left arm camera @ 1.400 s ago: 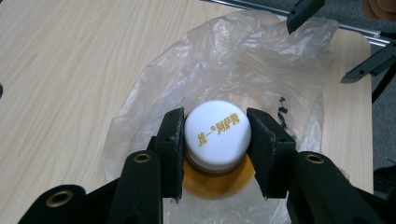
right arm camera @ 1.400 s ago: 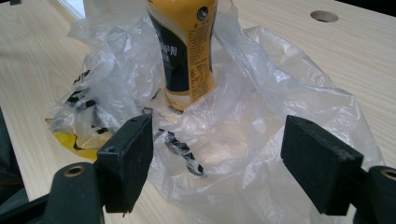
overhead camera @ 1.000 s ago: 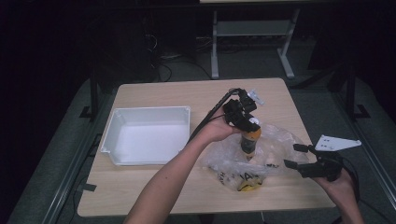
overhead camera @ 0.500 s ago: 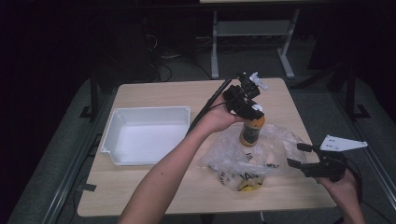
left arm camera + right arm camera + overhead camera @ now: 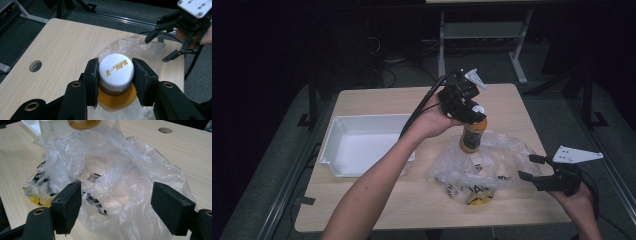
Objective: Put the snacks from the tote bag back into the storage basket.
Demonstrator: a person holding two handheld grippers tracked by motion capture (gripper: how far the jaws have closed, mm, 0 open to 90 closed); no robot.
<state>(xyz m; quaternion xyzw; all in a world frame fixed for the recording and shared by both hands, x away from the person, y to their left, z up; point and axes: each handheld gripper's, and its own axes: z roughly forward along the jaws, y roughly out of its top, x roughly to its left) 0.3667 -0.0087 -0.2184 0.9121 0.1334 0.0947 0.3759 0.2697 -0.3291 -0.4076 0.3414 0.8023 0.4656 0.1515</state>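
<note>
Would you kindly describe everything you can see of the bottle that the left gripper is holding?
The bottle is small, clear and looks like plastic, filled with amber-orange liquid. Its white screw cap bears gold printed characters. It hangs upright, held by the left gripper, whose black pads press on opposite sides of the cap. Its base is lifted just above the crumpled clear plastic bag on the wooden table, and seems to touch nothing else. The bottle's base shows at the top edge of the right gripper view.

A bottle (image 5: 472, 135) of amber drink with a white cap printed in gold is being held upright by its cap above a crumpled clear plastic bag (image 5: 484, 167), which is lying on the bench (image 5: 377, 202) with something yellow inside.
</note>
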